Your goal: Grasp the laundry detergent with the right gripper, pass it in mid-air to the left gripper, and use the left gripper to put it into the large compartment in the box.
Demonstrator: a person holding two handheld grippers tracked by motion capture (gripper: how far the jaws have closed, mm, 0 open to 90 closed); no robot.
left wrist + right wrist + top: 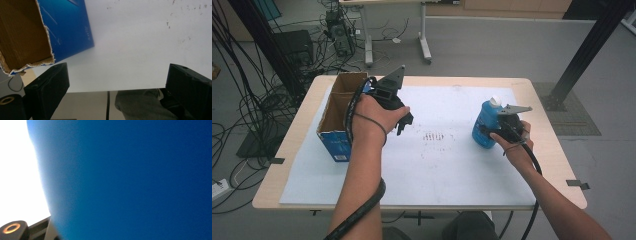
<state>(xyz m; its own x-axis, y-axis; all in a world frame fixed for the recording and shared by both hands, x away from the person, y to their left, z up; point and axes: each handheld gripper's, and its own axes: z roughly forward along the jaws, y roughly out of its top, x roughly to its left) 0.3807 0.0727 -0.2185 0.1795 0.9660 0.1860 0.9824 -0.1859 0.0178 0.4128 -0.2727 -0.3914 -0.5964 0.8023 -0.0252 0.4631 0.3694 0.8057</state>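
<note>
Blue bottle (485,127) stands upright at table's (542,150) right, pinched by right gripper (502,131) jaws. Torn cardboard box (336,116) far left, interior looks bare; left gripper (404,120) jaws spread beside it.

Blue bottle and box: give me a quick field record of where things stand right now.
bottle: blue bottle, white cap, upright on the table's right side
right claw: shut on blue bottle
left claw: open, holding nothing, beside the box
box: open cardboard box, blue outside, at left on the white sheet
bottle in box: not yet
</note>
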